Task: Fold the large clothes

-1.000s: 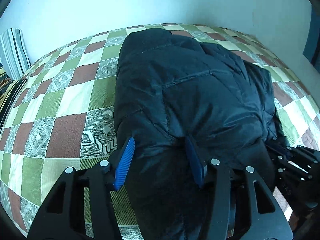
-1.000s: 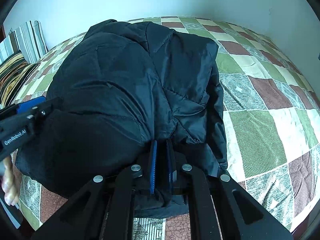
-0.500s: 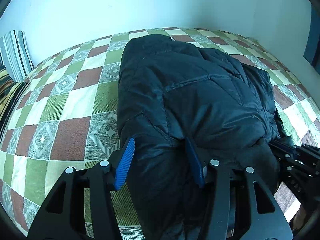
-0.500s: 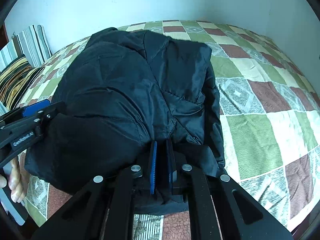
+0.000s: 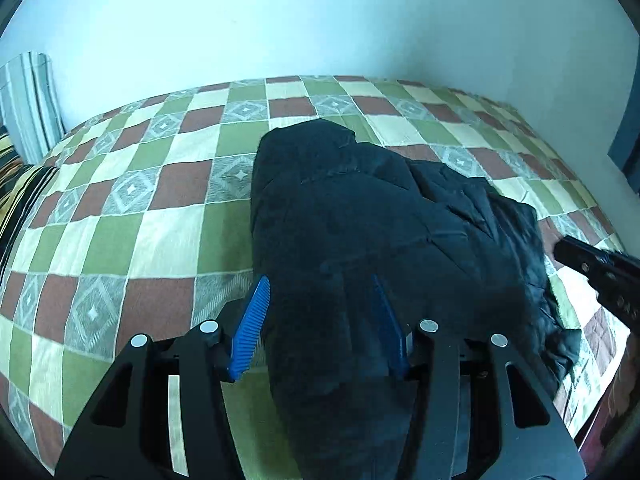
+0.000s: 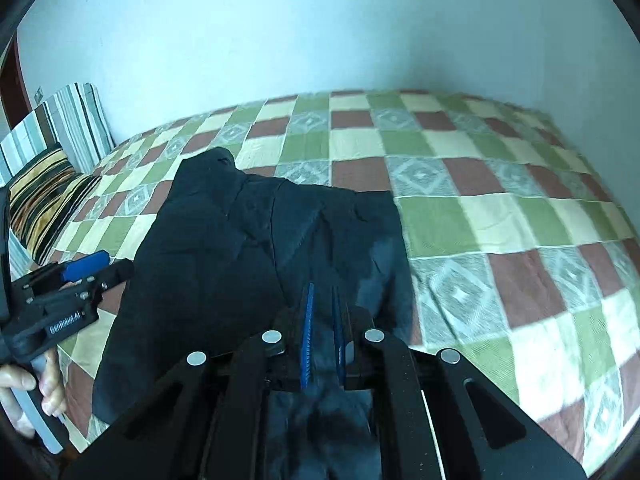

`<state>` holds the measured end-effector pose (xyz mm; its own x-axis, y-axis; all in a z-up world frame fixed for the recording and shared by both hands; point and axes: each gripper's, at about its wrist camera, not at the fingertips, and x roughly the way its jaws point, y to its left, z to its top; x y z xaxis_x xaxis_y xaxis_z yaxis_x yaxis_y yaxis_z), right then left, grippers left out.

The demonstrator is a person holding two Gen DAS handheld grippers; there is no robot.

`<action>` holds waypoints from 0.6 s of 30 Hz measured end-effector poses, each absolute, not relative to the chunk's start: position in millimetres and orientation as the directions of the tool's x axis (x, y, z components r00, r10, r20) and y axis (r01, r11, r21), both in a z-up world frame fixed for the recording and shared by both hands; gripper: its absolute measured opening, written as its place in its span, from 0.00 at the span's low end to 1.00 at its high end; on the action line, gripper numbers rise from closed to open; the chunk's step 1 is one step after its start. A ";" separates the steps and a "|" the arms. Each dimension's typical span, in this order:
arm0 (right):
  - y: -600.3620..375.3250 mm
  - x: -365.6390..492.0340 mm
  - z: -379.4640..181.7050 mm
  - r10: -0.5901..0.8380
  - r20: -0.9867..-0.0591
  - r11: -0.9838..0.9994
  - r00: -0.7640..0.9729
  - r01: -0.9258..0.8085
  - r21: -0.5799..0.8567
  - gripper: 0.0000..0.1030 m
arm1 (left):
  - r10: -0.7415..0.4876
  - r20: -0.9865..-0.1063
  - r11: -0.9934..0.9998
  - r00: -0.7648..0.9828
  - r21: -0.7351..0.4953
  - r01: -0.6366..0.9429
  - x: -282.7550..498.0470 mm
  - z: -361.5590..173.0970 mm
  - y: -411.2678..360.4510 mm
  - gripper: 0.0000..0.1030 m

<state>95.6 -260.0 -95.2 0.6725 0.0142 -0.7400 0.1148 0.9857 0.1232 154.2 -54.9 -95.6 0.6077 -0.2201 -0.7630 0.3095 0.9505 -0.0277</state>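
A black quilted jacket (image 5: 360,216) lies bunched on the checked bedspread (image 5: 120,232), its near edge lifted. My left gripper (image 5: 322,320) grips a thick fold of that edge between its blue pads, which stand wide apart around the padding. In the right wrist view the same jacket (image 6: 248,248) stretches away from my right gripper (image 6: 322,336), whose blue pads are pinched nearly together on a thin layer of its hem. The left gripper (image 6: 86,268) shows at the left edge there, held by a hand (image 6: 24,396). The right gripper's black finger (image 5: 592,264) shows at the right of the left wrist view.
The bedspread (image 6: 500,220) of green, cream and brown squares runs to a pale wall (image 6: 320,32) behind. Striped pillows (image 6: 52,168) are stacked at the left end of the bed. The bed's near edge lies just below both grippers.
Both grippers have risen and drawn back with the jacket's near edge held, so the jacket looks smaller and farther away and more bedspread shows around it.
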 end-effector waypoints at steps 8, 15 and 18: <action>-271.4 138.6 -141.2 0.022 -0.826 0.980 0.563 0.150 0.128 0.09 | -0.148 -0.820 0.947 0.553 0.043 0.318 179.3 -126.6 -70.9 0.52; -270.4 152.7 -182.9 0.053 -0.866 0.975 0.497 0.160 0.152 0.06 | -0.127 -0.825 0.943 0.550 0.072 0.325 187.1 -147.9 -79.0 0.52; -270.5 153.6 -189.4 0.051 -0.865 0.974 0.499 0.166 0.153 0.05 | -0.125 -0.827 0.942 0.548 0.075 0.328 188.7 -153.7 -79.8 0.52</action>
<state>153.6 -270.5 -189.4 0.4990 0.0512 -0.8651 0.1656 0.9742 0.1532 188.7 -79.8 -153.7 0.5479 -0.1255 -0.8271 0.3283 0.9416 0.0746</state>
